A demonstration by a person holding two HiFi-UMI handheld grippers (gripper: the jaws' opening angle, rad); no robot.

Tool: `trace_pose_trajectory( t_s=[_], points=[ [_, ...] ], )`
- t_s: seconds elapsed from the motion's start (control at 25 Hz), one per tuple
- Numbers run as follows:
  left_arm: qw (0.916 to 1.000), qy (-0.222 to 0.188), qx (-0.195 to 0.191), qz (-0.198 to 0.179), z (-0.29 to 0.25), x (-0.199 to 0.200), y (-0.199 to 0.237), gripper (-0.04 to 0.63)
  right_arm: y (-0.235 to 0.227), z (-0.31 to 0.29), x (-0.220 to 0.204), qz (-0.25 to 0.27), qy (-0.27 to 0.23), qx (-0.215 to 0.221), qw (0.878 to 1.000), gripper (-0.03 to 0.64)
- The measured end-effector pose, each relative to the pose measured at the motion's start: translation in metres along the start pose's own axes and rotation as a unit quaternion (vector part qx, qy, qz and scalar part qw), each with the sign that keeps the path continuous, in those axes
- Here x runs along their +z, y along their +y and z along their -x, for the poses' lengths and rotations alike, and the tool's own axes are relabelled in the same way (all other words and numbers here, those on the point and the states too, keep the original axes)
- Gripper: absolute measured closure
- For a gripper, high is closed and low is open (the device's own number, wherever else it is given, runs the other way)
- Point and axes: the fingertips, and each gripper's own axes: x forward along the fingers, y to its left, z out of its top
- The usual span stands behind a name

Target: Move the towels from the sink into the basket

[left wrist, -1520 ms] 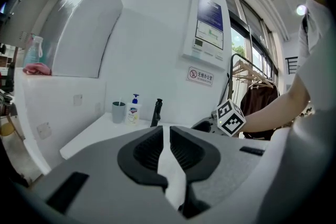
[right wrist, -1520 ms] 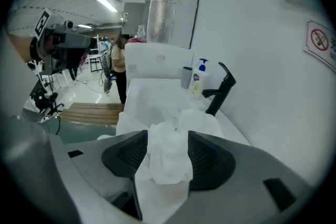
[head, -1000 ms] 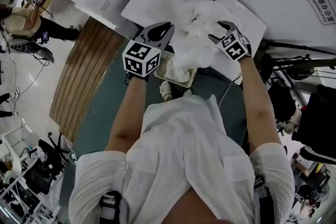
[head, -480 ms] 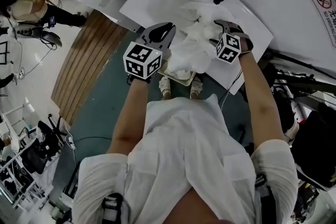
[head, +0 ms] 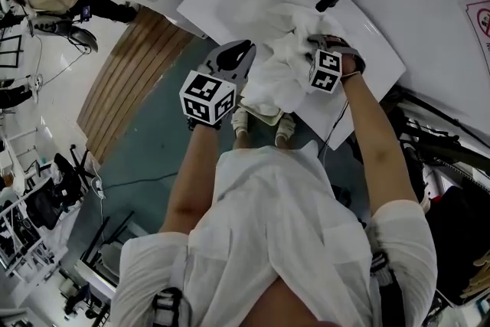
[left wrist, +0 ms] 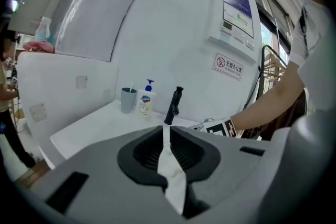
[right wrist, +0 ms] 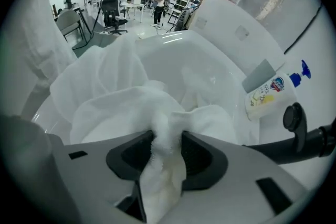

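Right gripper [right wrist: 167, 139] lowered over the sink [right wrist: 178, 60], jaws just closing onto a bunched white towel [right wrist: 121, 107], basket [head: 268, 113] mostly hidden beneath cloth, right gripper pointing steeply down, left gripper [left wrist: 167, 149] pinching a thin fold.

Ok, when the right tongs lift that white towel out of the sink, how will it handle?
Probably floppy: the towel bunches in soft folds where the right tongs, which have just been closing, pinch it. Likely light, since it looks like thin cloth, though I cannot tell whether it is damp. Its trailing folds may drag over the sink rim.
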Motion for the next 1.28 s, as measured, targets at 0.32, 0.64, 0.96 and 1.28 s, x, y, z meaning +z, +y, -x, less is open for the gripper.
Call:
trace_pose_trajectory(
  t_s=[0.32,0.64,0.96,1.28],
  points=[
    [0.9999,-0.004,0.008,0.010,0.001,-0.004,0.003,0.561,-0.008,0.008,0.000,-0.071,-0.025,-0.023,0.997,0.539],
    [0.9998,-0.017,-0.010,0.001,0.002,0.010,0.004,0.561,-0.036,0.058,0.002,-0.259,-0.103,-0.081,0.957,0.545],
    [0.9983,-0.030,-0.044,-0.022,0.009,0.032,-0.001,0.561,-0.048,0.120,0.013,-0.443,-0.234,-0.140,0.854,0.546],
    [0.9943,-0.044,-0.085,-0.047,0.026,0.054,-0.005,0.561,-0.042,0.184,0.022,-0.503,-0.293,-0.212,0.785,0.546]
  ],
)
